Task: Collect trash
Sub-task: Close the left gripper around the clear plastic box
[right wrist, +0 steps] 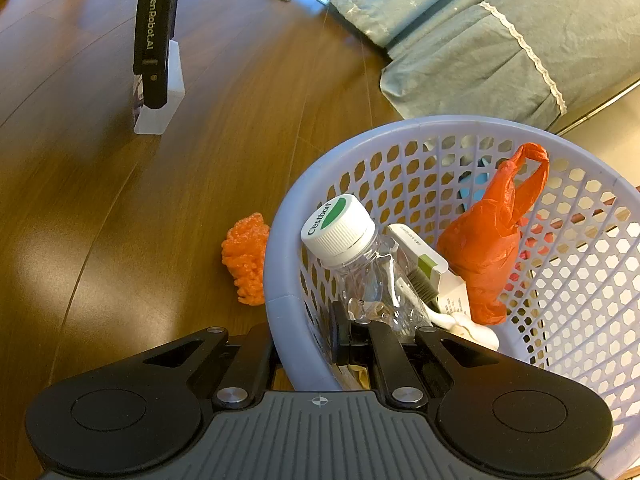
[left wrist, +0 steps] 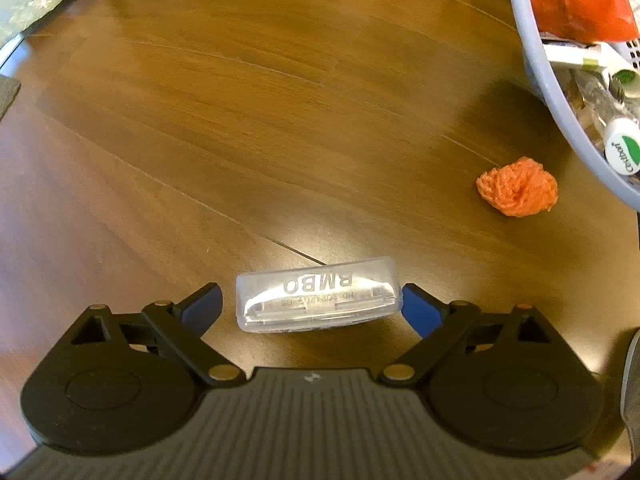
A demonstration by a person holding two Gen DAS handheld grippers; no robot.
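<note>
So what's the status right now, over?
Left hand-held gripper open, straddling clear plastic case on floor. Right hand-held gripper shut on basket rim. Orange crumpled wad not yet collected.

A clear plastic case [left wrist: 318,295] (embossed "BMBO") sits on the floor; an orange crumpled wad [left wrist: 518,188], perhaps netting, lies beside the basket [right wrist: 280,264].

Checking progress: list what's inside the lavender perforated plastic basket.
Inside the lavender basket: a clear plastic bottle with white cap, an orange plastic bag, a white carton. Anything beneath them is covered.
</note>
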